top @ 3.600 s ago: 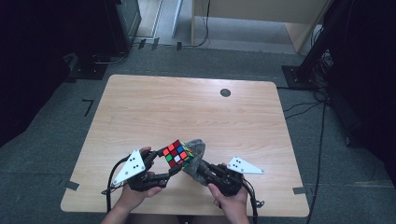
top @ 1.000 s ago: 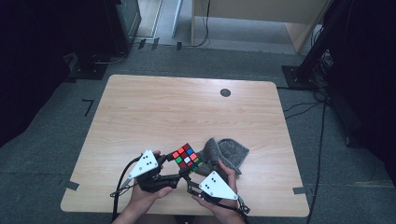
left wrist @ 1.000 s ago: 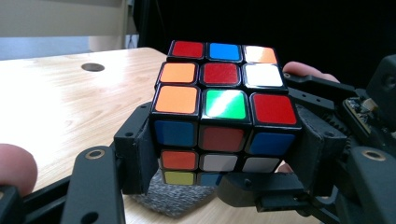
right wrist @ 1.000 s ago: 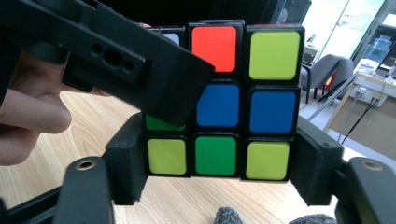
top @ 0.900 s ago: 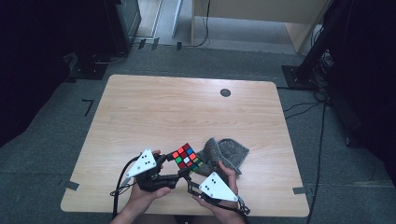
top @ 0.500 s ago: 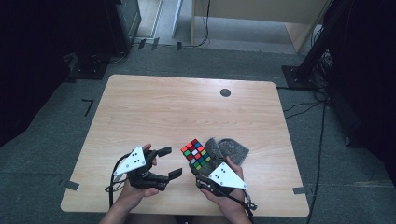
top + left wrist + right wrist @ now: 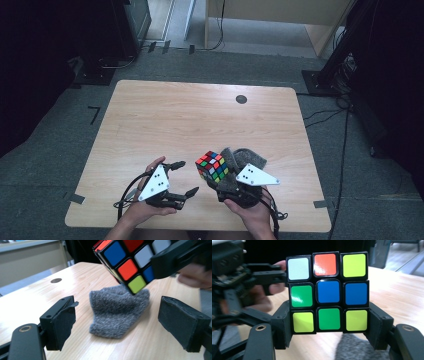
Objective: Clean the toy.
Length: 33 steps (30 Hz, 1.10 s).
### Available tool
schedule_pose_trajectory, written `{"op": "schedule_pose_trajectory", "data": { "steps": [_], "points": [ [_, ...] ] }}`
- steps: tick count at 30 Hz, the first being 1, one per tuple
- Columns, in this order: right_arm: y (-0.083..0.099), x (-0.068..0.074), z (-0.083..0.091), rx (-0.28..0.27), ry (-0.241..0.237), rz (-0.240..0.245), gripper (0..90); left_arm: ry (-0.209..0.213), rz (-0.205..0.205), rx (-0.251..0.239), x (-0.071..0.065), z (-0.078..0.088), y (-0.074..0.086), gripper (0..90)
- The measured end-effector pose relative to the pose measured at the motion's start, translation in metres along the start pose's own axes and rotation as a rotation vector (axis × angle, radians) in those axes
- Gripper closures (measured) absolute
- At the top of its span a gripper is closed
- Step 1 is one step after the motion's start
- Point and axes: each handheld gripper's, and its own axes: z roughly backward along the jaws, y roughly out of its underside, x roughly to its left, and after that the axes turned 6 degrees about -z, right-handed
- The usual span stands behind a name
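Between the two black pads of the right claw (image 7: pixel 329 325) sits a scrambled multicoloured plastic puzzle cube (image 7: pixel 328 291), pinched across its bottom layer and held up off the pale wooden surface (image 7: pixel 200 120). Seen from the high view, the cube (image 7: pixel 212 166) hangs just left of a crumpled grey knitted cloth (image 7: pixel 240 160), which lies on the surface beneath and beside the right claw (image 7: pixel 220 187). The left claw (image 7: pixel 182 177) stands empty with its jaws wide apart, a short way left of the cube; in its own view the cube (image 7: pixel 127 262) hovers above the grey cloth (image 7: pixel 117 312), past the spread pads (image 7: pixel 62 322).

The step in hand looks like a regrasp or a layer turn shared between the two claws. To do it well, the right claw should hold its pinch square on the bottom layer, and the left should come in level, pads flat on opposite faces of the top layer rather than on an edge, closing only once centred.

Nearest the cube, the cloth is the one thing in the way: soft and bunched, it could snag a lowered jaw. Far beyond the cloth, a small dark round grommet (image 7: pixel 241 99) sits in the surface, well apart.
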Motion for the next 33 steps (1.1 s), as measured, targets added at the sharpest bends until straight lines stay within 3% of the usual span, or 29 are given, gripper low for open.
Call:
{"op": "schedule_pose_trajectory", "data": {
  "steps": [4,9,18,23,28,33],
  "points": [
    [-0.002,0.01,-0.003,0.044,-0.044,-0.029,34.5,-0.033,-0.068,0.018,-0.007,-0.003,0.0,15.2],
    [-0.002,0.016,-0.007,0.079,-0.056,-0.058,34.5,-0.102,-0.181,0.042,-0.018,-0.007,-0.001,15.2],
    [0.0,0.019,-0.015,0.162,-0.081,-0.124,34.4,-0.155,-0.273,0.056,-0.027,-0.011,-0.001,16.4],
    [0.003,0.016,-0.022,0.212,-0.072,-0.177,34.3,-0.205,-0.386,0.085,-0.037,-0.015,0.003,31.3],
    [0.005,0.007,-0.024,0.233,-0.109,-0.225,32.4,-0.195,-0.37,0.102,-0.036,-0.017,0.003,33.2],
    [-0.002,-0.005,-0.012,0.163,-0.159,-0.26,27.7,-0.19,-0.279,0.116,-0.025,-0.014,0.007,33.3]
  ]
}}
